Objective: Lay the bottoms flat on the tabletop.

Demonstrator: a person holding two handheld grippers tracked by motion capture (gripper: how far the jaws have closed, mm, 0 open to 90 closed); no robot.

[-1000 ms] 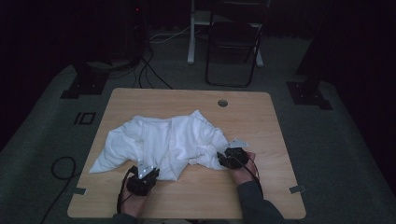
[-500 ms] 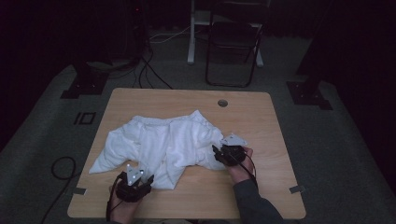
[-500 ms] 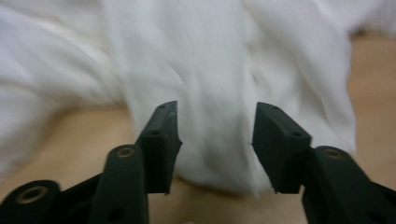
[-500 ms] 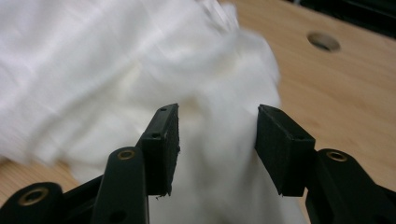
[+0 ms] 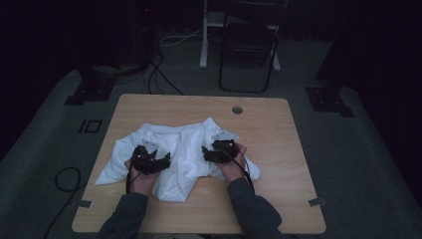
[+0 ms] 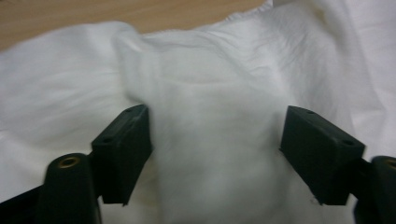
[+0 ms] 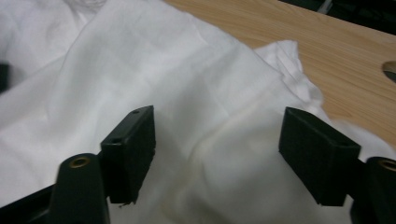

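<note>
while the room around is sitting in near darkness, i am working at the wooden table (image 5: 278, 149), whose near edge is being cut off by my sleeves. the white garment (image 5: 184, 144) is lying crumpled across the table's middle and left, its long axis running left to right; which end is which i cannot tell, as the folds are hiding its shape and my hands are covering part of it. my left gripper (image 5: 149, 160) is hovering over its left half, jaws having just been opening, now spread wide with cloth beneath, nothing pinched. my right gripper (image 5: 219, 149) is likewise released over the right half.
</note>
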